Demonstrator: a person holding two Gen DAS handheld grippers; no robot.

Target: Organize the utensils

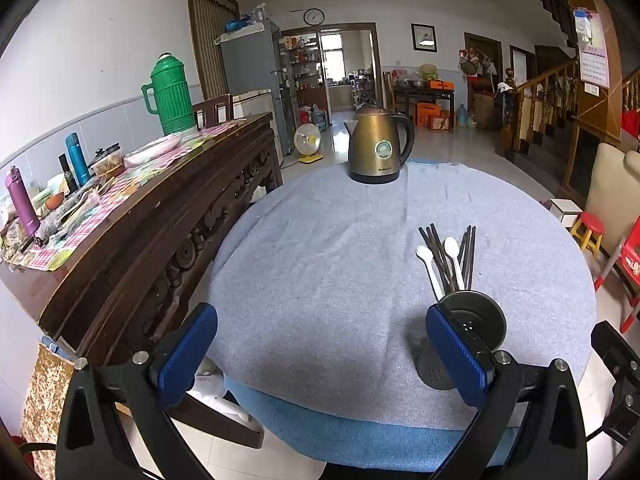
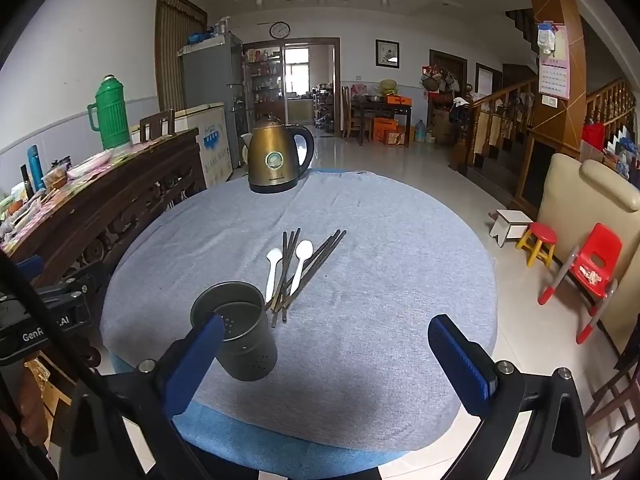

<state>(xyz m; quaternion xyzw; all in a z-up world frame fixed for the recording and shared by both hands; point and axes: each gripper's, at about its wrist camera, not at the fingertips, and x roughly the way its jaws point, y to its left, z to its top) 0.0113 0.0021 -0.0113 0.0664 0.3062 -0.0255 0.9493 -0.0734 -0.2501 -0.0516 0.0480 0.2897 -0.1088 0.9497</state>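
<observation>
A dark perforated metal utensil holder point(image 2: 240, 330) stands upright on the round table's grey-blue cloth point(image 2: 380, 280); it also shows in the left wrist view point(image 1: 474, 328). Just behind it lie several dark chopsticks point(image 2: 308, 268) and two white plastic spoons point(image 2: 299, 264), also in the left wrist view point(image 1: 450, 260). My left gripper point(image 1: 320, 360) is open and empty above the table's near edge, its right finger beside the holder. My right gripper point(image 2: 326, 364) is open and empty, its left finger in front of the holder.
A bronze electric kettle point(image 2: 278, 156) stands at the table's far side. A carved dark wooden sideboard point(image 1: 152, 216) with a green thermos point(image 1: 170, 94) and bottles runs along the left. Small red chair point(image 2: 592, 268) and stools stand on the floor at right.
</observation>
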